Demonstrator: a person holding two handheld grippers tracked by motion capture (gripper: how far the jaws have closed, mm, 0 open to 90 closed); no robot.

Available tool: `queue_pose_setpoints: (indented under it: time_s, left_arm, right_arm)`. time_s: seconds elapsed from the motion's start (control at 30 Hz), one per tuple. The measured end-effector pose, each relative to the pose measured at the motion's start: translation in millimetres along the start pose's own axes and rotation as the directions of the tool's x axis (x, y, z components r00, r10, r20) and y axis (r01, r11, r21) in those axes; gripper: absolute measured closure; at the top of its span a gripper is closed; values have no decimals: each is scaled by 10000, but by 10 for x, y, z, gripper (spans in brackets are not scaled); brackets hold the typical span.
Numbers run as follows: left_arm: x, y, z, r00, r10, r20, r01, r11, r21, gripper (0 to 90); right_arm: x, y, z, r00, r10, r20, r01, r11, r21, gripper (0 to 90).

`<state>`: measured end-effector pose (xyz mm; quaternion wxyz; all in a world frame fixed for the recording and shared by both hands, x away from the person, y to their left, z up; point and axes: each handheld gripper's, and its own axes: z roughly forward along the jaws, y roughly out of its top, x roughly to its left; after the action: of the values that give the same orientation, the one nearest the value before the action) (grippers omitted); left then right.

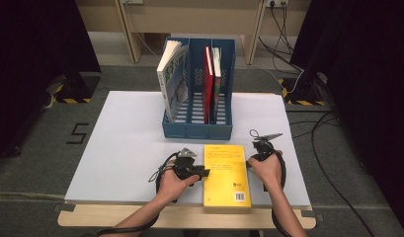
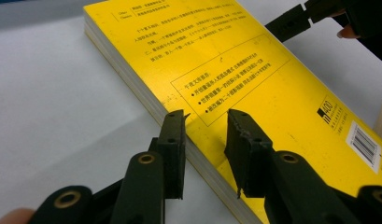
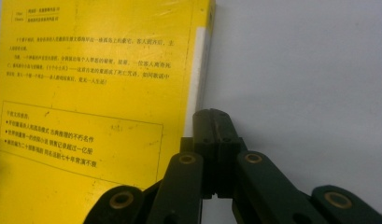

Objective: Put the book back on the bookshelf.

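Overhead, blue file rack [image 1: 198, 126], close up, left tongs [image 2: 205, 140] straddling yellow book's [image 2: 235, 79] edge

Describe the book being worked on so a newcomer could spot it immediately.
On the white table, in front of the blue three-slot file holder, one book lies flat near the front edge between the two grippers. It is the yellow book; the other books stand upright inside the holder.

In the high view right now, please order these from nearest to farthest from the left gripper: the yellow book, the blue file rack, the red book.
1. Yellow book: lying flat, right beside the left gripper.
2. Blue file rack: its front wall, up the table.
3. Red book: standing deeper inside the rack, in the middle compartment.
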<state>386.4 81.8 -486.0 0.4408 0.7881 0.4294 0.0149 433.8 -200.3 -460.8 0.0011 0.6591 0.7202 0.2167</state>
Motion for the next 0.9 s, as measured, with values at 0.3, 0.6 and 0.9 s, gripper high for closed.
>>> queue_pose_setpoints:
  time_s: [0.3, 0.6, 0.9]
  left_arm:
    - [72, -39, -87, 9997, -64, -244, 63, 9999, -81, 671]
    - [96, -66, -145, 9991, -62, -410, 59, 10000, -78, 670]
    - [166, -115, -220, 9986, -331, -416, 326, 9994, -139, 658]
  right_arm:
    - [110, -60, 22, 9995, 30, -303, -25, 9998, 176, 900]
    - [162, -86, 32, 9988, -132, -473, 147, 9994, 309, 900]
    - [209, -73, 37, 9941, -192, -1068, 273, 9968, 751, 866]
